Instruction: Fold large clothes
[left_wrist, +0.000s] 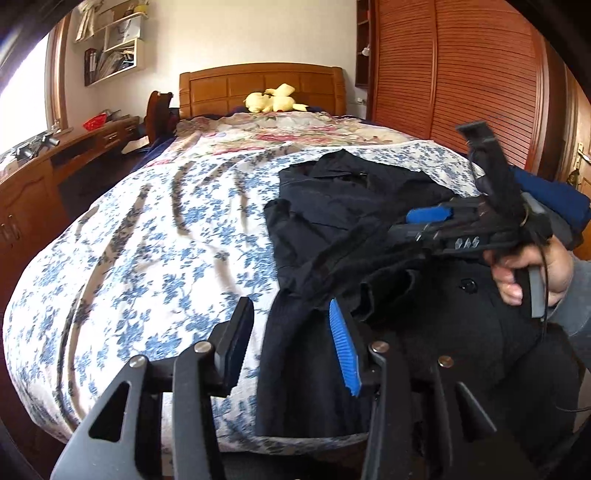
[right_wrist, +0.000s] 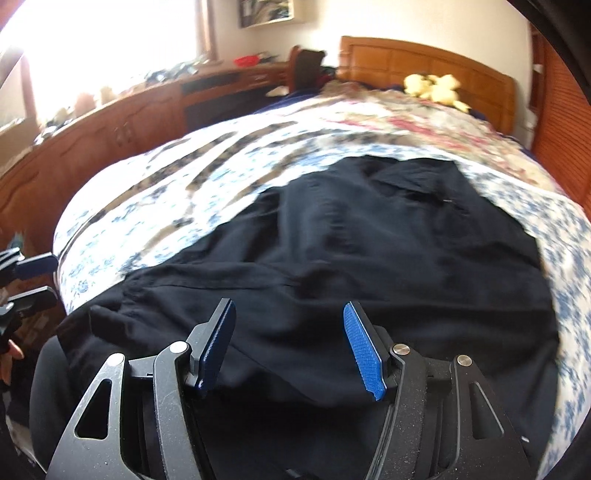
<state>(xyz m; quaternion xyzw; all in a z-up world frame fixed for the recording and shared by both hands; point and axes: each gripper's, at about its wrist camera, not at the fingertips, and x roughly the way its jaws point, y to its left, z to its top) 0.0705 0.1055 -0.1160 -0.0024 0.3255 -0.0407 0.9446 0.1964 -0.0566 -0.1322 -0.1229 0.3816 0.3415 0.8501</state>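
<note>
Lying on the near right of the bed (left_wrist: 147, 229), a black coat (right_wrist: 332, 251) hangs partly over the near edge. Both claws are open and empty: left claw (left_wrist: 291, 339) at the coat's left edge, right claw (right_wrist: 291, 347) above its hem. A shallow pinch could slip and drag the coat floorward. No readable writing shows.

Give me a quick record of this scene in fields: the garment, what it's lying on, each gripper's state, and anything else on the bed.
garment: black coat, spread out, collar toward the headboard
surface: bed with blue floral sheet
left gripper: open, over the coat's near left edge, holding nothing
right gripper: open, above the coat's near hem, holding nothing
other on bed: yellow plush toy by the wooden headboard
</note>
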